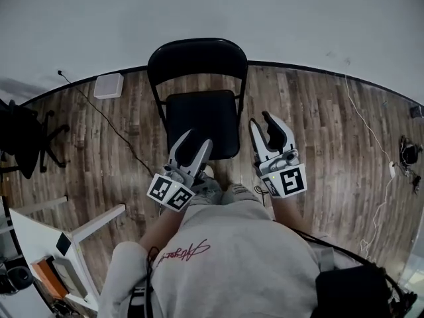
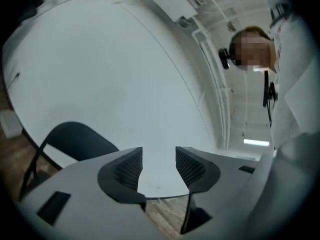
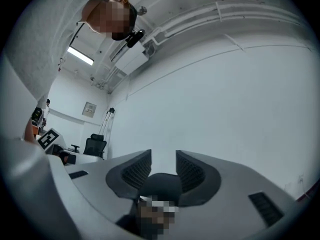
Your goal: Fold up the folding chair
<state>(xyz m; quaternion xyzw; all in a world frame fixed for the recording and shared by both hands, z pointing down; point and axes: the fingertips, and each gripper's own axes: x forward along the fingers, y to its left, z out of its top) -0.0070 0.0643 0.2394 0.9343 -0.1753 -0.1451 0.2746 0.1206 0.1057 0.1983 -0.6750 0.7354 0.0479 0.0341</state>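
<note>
Floorboards [image 1: 318,124] lie open outside both sets of fingers. I find the folding chair [image 1: 202,114] unfolded just ahead, seat facing me, backrest upright beyond. Left gripper [image 1: 197,140] and right gripper [image 1: 260,119] stand parted, empty.

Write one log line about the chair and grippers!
folding chair: unfolded, not gripped | left gripper: jaws open, empty, near seat front | right gripper: jaws open, empty, beside seat

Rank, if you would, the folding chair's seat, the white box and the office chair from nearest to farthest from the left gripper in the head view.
1. Folding chair's seat, just ahead of the left gripper.
2. White box, on the floor by the wall.
3. Office chair, at the far left edge.
</note>
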